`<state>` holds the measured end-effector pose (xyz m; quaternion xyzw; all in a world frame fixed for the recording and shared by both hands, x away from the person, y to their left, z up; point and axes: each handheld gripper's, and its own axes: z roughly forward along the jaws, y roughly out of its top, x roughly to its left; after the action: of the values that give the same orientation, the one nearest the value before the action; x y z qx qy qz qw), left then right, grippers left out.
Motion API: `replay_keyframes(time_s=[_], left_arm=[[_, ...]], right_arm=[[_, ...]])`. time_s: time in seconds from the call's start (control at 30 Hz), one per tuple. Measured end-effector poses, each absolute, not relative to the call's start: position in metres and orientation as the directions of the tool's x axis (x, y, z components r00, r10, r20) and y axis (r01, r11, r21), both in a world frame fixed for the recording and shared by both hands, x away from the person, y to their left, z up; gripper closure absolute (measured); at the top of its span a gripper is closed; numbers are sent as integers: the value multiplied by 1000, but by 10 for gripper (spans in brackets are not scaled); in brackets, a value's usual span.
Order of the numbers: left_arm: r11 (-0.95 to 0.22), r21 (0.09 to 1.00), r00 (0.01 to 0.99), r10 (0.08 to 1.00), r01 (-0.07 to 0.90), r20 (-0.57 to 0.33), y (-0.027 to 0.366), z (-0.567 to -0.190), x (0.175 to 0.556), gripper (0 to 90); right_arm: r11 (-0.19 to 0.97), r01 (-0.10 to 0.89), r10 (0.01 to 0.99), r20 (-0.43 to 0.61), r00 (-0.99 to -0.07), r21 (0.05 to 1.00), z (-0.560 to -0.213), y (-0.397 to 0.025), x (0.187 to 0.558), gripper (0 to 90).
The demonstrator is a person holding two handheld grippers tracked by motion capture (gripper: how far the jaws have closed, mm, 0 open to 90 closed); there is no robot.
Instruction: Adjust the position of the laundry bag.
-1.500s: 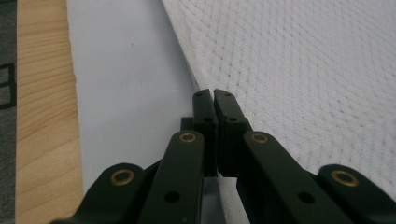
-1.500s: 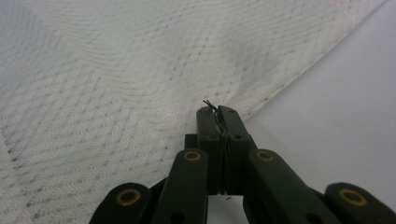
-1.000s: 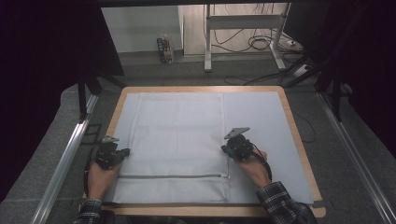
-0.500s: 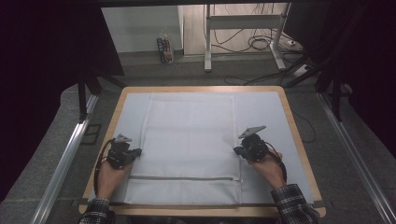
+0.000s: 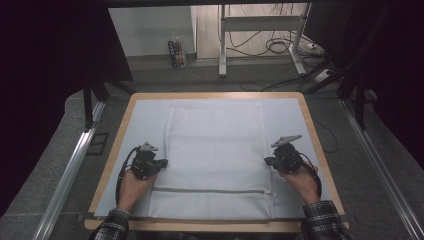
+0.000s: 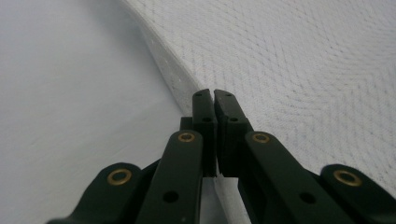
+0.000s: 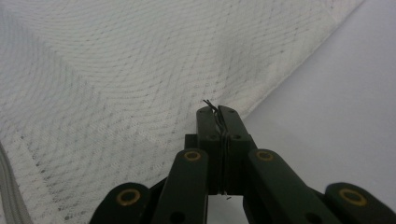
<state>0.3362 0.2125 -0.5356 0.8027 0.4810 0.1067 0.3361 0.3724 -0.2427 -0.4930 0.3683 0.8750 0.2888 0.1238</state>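
Both tongs are being held pressed together at the side edges of a white mesh laundry bag [image 5: 215, 155] lying flat on a pale mat [image 5: 145, 120] that covers a wooden-rimmed table [image 5: 116, 145]. In the left gripper view, the left gripper [image 6: 215, 95] is being kept with its jaws nearly closed, only a thin slit showing between the tips, right at the bag's hemmed left edge; whether fabric is being pinched there cannot be told. In the right gripper view, the right gripper [image 7: 218, 111] is being kept with its jaws closed, and thin dark strands are sticking up from between the tips beside the bag's right edge; whether these are part of the bag cannot be told. In the high view, the left gripper [image 5: 162, 163] and the right gripper [image 5: 268, 161] are being held at roughly the same height on opposite sides, each pointing inward toward the bag, which lies between them. The bag's long axis is running away from the person, with a grey zipper [image 5: 212, 190] crossing it near the close end. Each hand is equally near its own edge, so a symmetric pull or lift is judged to be the likely coming move. Nothing can be seen inside the bag; it appears flat and empty.
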Motion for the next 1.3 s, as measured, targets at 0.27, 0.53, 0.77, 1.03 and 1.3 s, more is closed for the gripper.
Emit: replay_keyframes(time_s=[0.27,0.53,0.77,1.03,1.3], left_arm=[[-329,641,525,840,693,-136,199,-533,338,883],[-308,645,525,834,700,-172,200,-534,337,882],[-337,649,518,849,682,-103,203,-534,335,785],[-375,677,532,846,633,-29,202,-534,330,374],[-391,684,565,824,616,-37,208,-535,319,103]], right_arm=[[557,584,734,-20,-679,590,-495,-257,372,881],[564,588,743,-46,-667,580,-497,-261,374,882],[576,565,731,-64,-679,591,-497,-259,372,839],[575,525,717,-78,-692,628,-496,-256,368,567],[575,496,711,-97,-696,650,-496,-255,361,287]])
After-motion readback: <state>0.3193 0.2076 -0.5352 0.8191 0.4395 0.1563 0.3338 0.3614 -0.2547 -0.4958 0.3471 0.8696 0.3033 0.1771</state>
